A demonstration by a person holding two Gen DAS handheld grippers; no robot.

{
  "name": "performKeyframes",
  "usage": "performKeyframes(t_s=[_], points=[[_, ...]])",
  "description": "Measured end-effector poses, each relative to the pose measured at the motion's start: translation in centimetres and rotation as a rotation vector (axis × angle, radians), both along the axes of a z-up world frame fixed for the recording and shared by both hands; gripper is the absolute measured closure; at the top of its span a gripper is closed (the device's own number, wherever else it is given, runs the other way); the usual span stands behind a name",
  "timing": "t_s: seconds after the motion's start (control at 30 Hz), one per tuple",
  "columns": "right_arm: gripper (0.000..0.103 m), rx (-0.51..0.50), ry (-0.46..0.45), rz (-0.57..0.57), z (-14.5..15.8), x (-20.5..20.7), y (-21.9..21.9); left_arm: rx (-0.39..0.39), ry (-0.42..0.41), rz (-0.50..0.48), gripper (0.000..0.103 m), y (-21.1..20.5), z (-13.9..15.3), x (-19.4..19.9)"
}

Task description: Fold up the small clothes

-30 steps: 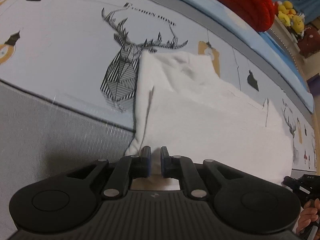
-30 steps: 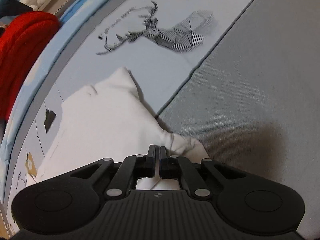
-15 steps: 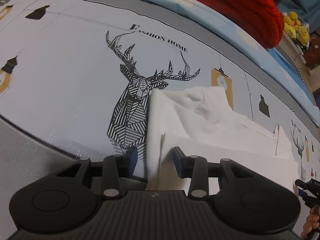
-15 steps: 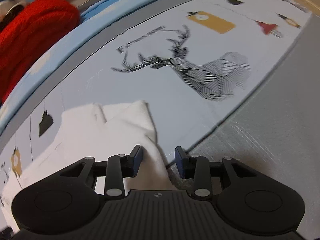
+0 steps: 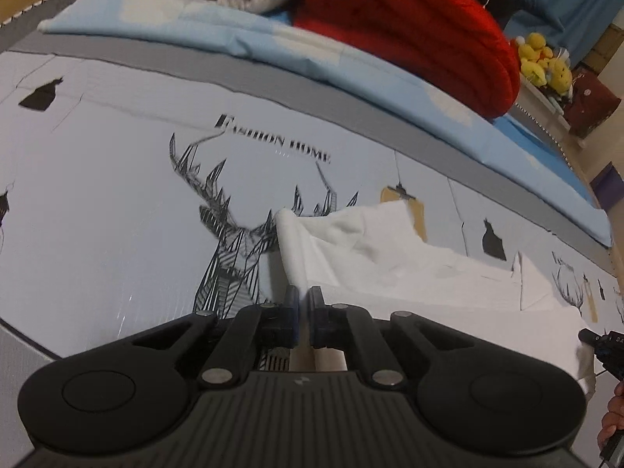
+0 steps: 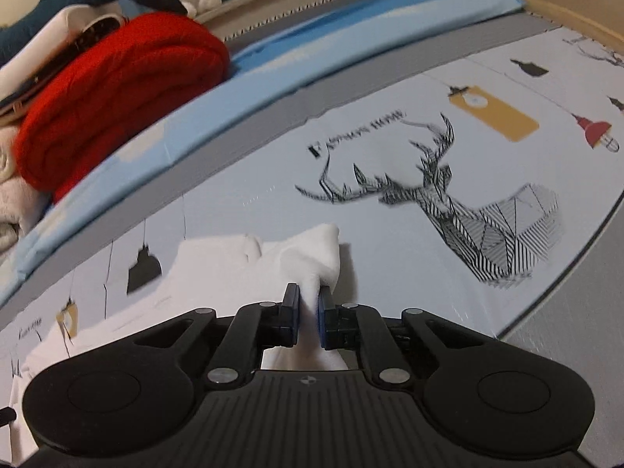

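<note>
The black two-finger left gripper [image 5: 304, 308] has its blue-padded jaws pinched on the near edge of a white folded cloth garment [image 5: 390, 265] — a thin strip of fabric shows between them. The garment lies on a pale printed bedsheet [image 5: 97, 202] bearing a striped geometric deer head [image 5: 238, 249]; its left edge overlaps the antlers. Behind, a folded red knitted blanket [image 5: 409, 27] rests on a light blue quilt [image 5: 312, 66]. Yellow plush toys [image 5: 542, 60] sit far right — beyond the bed.

Both tongs' housings hide the near hem of the white garment [image 5: 409, 273], and its right end is cut off.
</note>
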State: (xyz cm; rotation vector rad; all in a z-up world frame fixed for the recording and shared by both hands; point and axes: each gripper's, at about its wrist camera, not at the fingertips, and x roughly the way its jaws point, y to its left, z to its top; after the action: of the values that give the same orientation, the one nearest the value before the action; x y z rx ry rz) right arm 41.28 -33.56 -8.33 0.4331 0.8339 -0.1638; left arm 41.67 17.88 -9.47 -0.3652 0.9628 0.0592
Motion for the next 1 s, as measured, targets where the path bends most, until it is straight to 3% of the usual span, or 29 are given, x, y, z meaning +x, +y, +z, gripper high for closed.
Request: performKeyframes(t_s=[0.13, 0.27, 0.37, 0.43, 0.47, 0.57, 0.63, 0.7, 0.77, 0.83, 0.9, 1.0], points=[[0.089, -0.087, 0.096, -0.050, 0.2, 0.4, 0.1, 0.025, -0.010, 0.002, 0.088, 0.0, 1.2, 0.1], [0.089, -0.069, 0.079, -0.029, 1.5, -0.5, 0.2, -0.035, -0.001, -0.074, 0.088, -0.9, 2.2, -0.5], [0.079, 0.059, 0.125, 0.035, 1.1, -1.1, 0.0, -0.076, 0.078, -0.131, 0.081, -2.0, 1.3, -1.2], [0.079, 0.095, 0.228, 0.048, -0.4, -1.6, -0.3, -0.050, 0.167, -0.128, 0.078, -2.5, -0.3, -1.6], [0.086, 0.076, 0.255, 0.052, -0.9, -2.1, -0.2, -0.014, 0.217, -0.127, 0.078, -2.7, -1.3, -2.0], [0.087, 0.038, 0.225, 0.047, 0.5, -3.4, -0.1, 0.059, 0.227, -0.122, 0.078, -3.6, -1.0, -3.2], [0.085, 0.000, 0.143, 0.053, 3.2, -4.6, 0.5, 0.097, 0.147, -0.121, 0.075, -4.7, 1.6, -4.4], [0.085, -0.061, 0.029, 0.077, 6.1, -6.3, 1.3, 0.103, 0.019, -0.156, 0.062, -6.1, 4.8, -6.4], [0.085, -0.122, -0.084, 0.086, 9.0, -8.6, 2.3, 0.133, -0.111, -0.173, 0.062, -7.4, 7.3, -8.8], [0.083, -0.157, -0.166, 0.095, 11.2, -11.2, 3.0, 0.211, -0.214, -0.181, 0.062, -8.6, 9.2, -11.6], [0.082, -0.162, -0.206, 0.119, 13.2, -14.0, 3.9, 0.258, -0.249, -0.166, 0.062, -9.2, 10.5, -14.1], [0.078, -0.183, -0.289, 0.174, 16.1, -18.6, 4.7, 0.206, -0.297, -0.159, 0.061, -9.2, 12.7, -18.9]])
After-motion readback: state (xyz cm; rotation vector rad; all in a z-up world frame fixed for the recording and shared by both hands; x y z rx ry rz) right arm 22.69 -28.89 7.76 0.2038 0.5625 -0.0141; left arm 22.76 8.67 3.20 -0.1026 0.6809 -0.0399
